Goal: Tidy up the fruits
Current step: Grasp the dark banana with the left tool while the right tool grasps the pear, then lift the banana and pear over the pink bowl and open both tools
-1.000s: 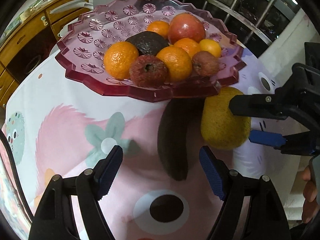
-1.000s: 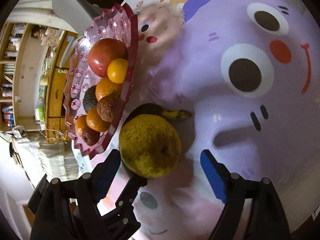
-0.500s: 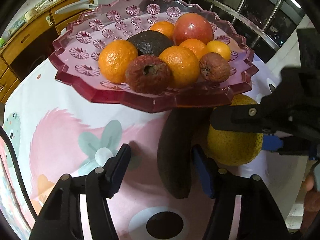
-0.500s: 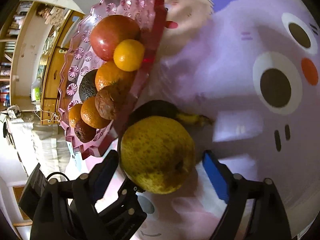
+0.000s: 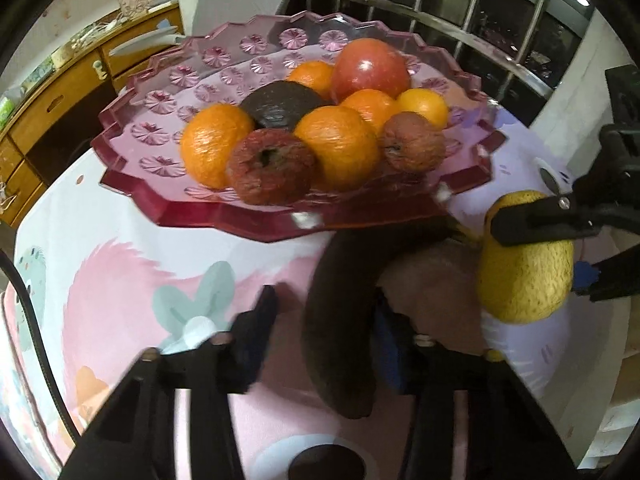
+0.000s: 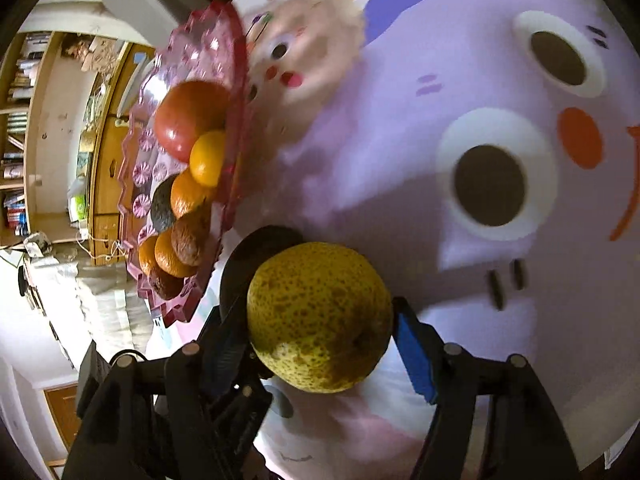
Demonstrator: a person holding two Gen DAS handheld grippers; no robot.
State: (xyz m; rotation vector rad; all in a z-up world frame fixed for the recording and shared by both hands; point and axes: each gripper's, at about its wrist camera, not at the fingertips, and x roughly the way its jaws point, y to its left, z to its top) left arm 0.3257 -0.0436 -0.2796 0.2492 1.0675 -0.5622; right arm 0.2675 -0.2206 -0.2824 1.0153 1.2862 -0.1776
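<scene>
A pink scalloped fruit plate [image 5: 168,200] holds several oranges, a red apple [image 5: 370,68], a dark avocado and two shrivelled fruits. A blackened banana [image 5: 340,320] lies on the cartoon tablecloth just in front of the plate. My left gripper [image 5: 324,328] has its blue pads on both sides of the banana, close to touching. A speckled yellow pear [image 6: 320,320] sits right of the banana, also in the left wrist view [image 5: 524,268]. My right gripper [image 6: 320,336] is shut on the pear, pads pressing both sides.
The plate also shows at the left in the right wrist view [image 6: 232,168]. Wooden cabinets [image 5: 52,96] stand behind the table at left and a metal window grille [image 5: 480,12] behind the plate. The table edge drops off at the right [image 5: 600,380].
My left gripper moved forward and narrowed around the banana. My right gripper moved in and closed on the pear, which was free between open jaws before.
</scene>
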